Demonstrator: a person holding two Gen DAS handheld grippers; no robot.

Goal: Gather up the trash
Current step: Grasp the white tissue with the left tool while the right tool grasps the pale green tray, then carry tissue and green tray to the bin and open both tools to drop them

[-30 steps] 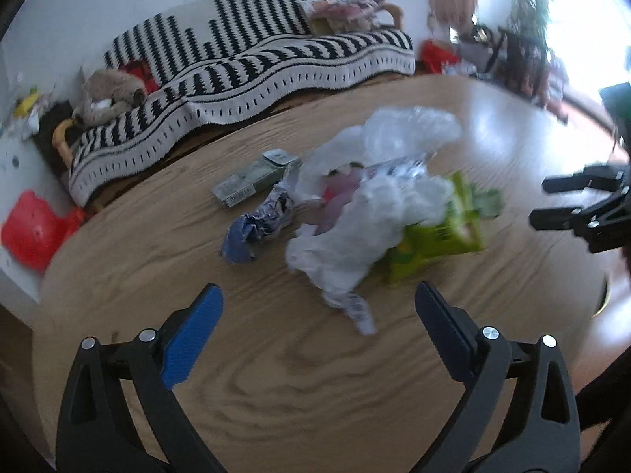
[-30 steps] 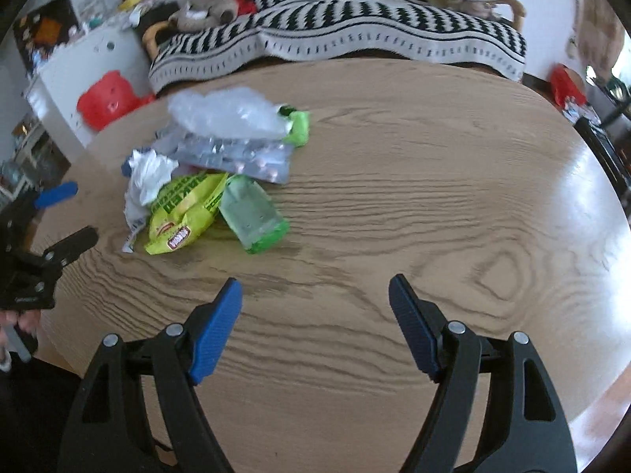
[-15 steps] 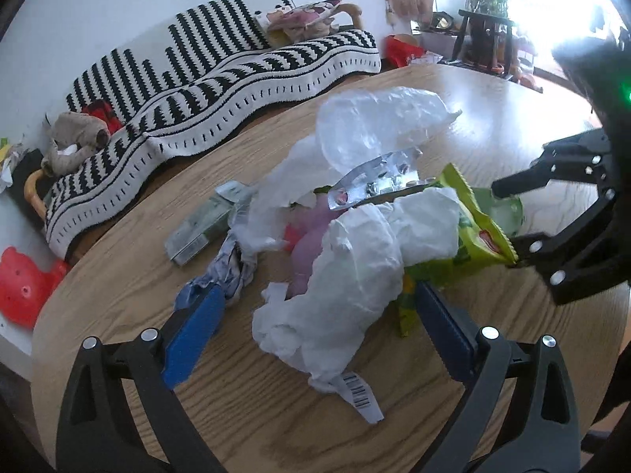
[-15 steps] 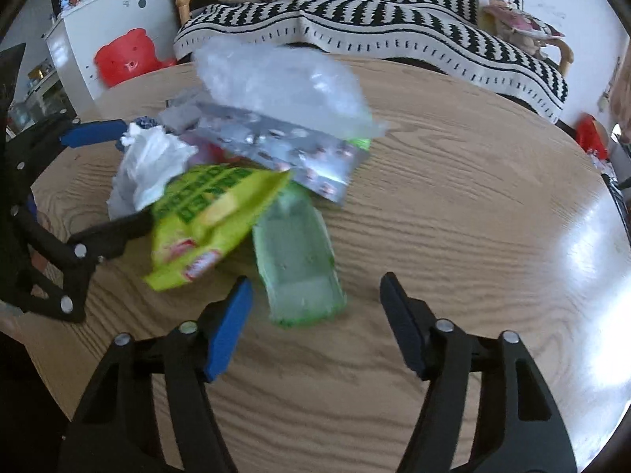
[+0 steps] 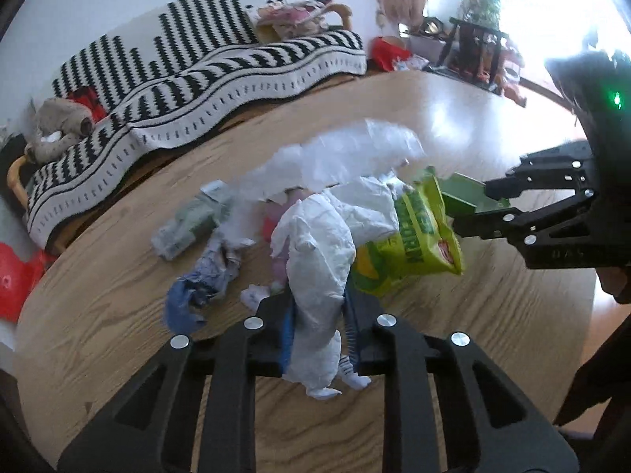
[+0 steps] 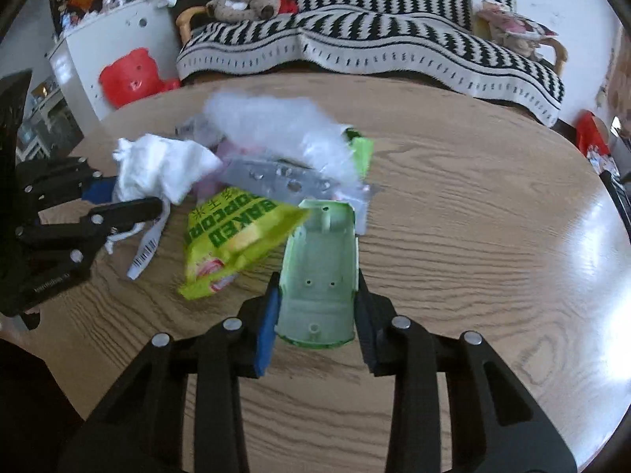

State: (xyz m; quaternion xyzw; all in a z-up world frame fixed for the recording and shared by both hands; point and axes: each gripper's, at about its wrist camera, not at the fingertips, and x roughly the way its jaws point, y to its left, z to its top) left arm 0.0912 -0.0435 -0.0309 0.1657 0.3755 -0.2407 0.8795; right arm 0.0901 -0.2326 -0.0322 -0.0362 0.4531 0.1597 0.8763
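A heap of trash lies on the round wooden table (image 5: 493, 315). My left gripper (image 5: 319, 307) is closing, its pads pressing a crumpled white paper (image 5: 323, 244) at the heap's near edge. My right gripper (image 6: 317, 295) is closing too, with a pale green plastic tray (image 6: 319, 276) squeezed between its pads. A yellow-green popcorn bag (image 6: 232, 240) leans between paper and tray. Behind it lie a silver blister pack (image 6: 284, 181) and a clear plastic bag (image 6: 276, 126). A blue crumpled wrapper (image 5: 201, 287) and a grey-green box (image 5: 185, 224) sit left of the paper.
A sofa under a black-and-white striped blanket (image 5: 197, 79) runs along the table's far side. A red toy (image 6: 130, 79) and a white cabinet (image 6: 118, 35) stand at the left. Bare tabletop (image 6: 493, 236) stretches to the right of the heap.
Both grippers moved in on the heap from opposite sides. The left jaws went from wide open to gripping the white paper. The right jaws narrowed around the green tray.
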